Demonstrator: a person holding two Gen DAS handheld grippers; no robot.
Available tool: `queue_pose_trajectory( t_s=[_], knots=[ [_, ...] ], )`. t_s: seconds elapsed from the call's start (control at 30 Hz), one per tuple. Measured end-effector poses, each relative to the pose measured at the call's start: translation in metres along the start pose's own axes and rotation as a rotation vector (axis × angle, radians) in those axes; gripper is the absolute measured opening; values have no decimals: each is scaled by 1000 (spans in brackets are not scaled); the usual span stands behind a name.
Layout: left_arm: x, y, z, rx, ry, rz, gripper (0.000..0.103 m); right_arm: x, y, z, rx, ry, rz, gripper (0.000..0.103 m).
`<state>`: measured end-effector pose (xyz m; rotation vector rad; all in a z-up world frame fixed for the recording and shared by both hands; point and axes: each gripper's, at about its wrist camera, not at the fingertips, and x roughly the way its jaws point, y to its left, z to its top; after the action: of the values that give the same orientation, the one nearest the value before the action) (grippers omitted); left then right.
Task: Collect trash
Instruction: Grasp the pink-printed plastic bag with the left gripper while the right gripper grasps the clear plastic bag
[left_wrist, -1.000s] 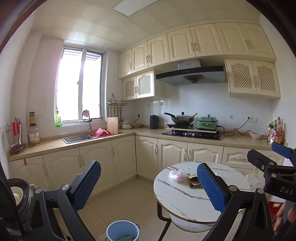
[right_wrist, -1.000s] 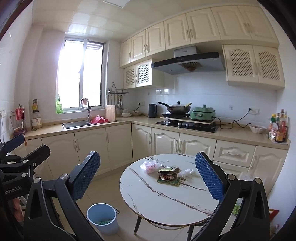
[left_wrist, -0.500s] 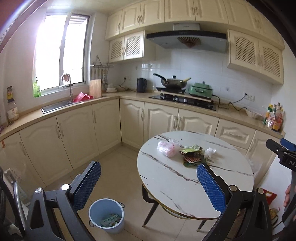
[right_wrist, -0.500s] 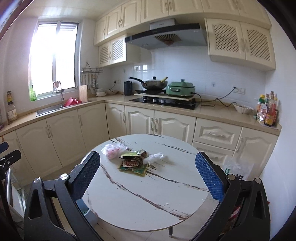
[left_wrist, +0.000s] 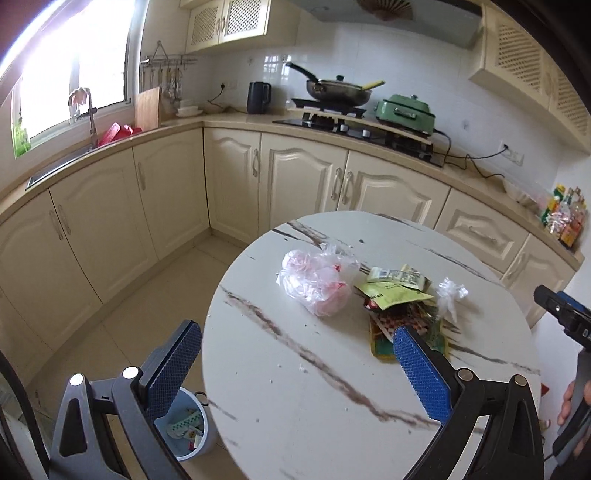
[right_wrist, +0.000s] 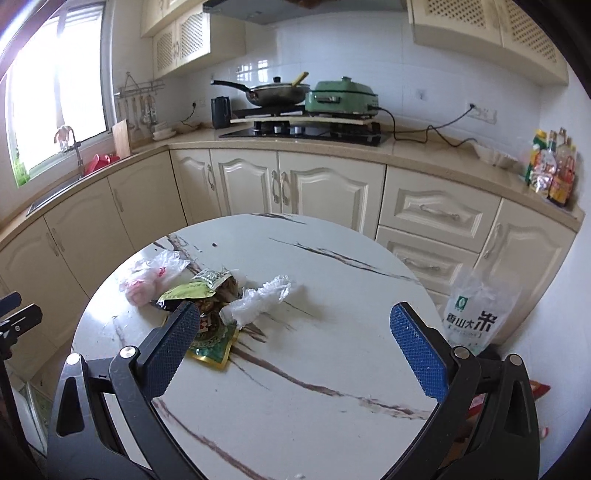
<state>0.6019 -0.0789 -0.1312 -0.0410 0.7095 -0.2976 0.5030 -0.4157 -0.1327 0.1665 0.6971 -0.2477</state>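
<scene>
Trash lies in a heap on a round white marble-pattern table (left_wrist: 332, 406) (right_wrist: 332, 369): a clear bag with pink contents (left_wrist: 317, 280) (right_wrist: 147, 277), green and yellow snack wrappers (left_wrist: 395, 291) (right_wrist: 192, 291) and a crumpled clear plastic wad (left_wrist: 448, 293) (right_wrist: 258, 299). A blue bin (left_wrist: 184, 428) holding some scraps stands on the floor left of the table. My left gripper (left_wrist: 299, 373) is open above the table's near edge. My right gripper (right_wrist: 295, 354) is open too, its left finger (right_wrist: 170, 343) in front of the wrappers. Neither holds anything.
Cream cabinets and a counter wrap the room, with a sink (left_wrist: 59, 166), kettle (left_wrist: 258, 96), wok (left_wrist: 338, 90) and green cooker (left_wrist: 404, 110). A white rice bag (right_wrist: 476, 310) stands on the floor right of the table. Bottles (right_wrist: 552, 166) sit at the counter's right end.
Both grippers have come closer to the table and tilted down; the trash heap now fills the middle of both views. Both stay open and empty.
</scene>
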Motion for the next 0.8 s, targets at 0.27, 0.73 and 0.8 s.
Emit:
queue_pose_trajectory(
  t_s=[0.27,0.73,0.8],
  knots=[
    [128,-12,47,52,114,86,102,109,-7,0,147,181,30,103],
    [218,-7,69,72,214,-18,80,178,8,-8,75,298,0,99],
    [219,-2,71,85,213,-18,70,176,6,-8,43,291,-10,85]
  ],
)
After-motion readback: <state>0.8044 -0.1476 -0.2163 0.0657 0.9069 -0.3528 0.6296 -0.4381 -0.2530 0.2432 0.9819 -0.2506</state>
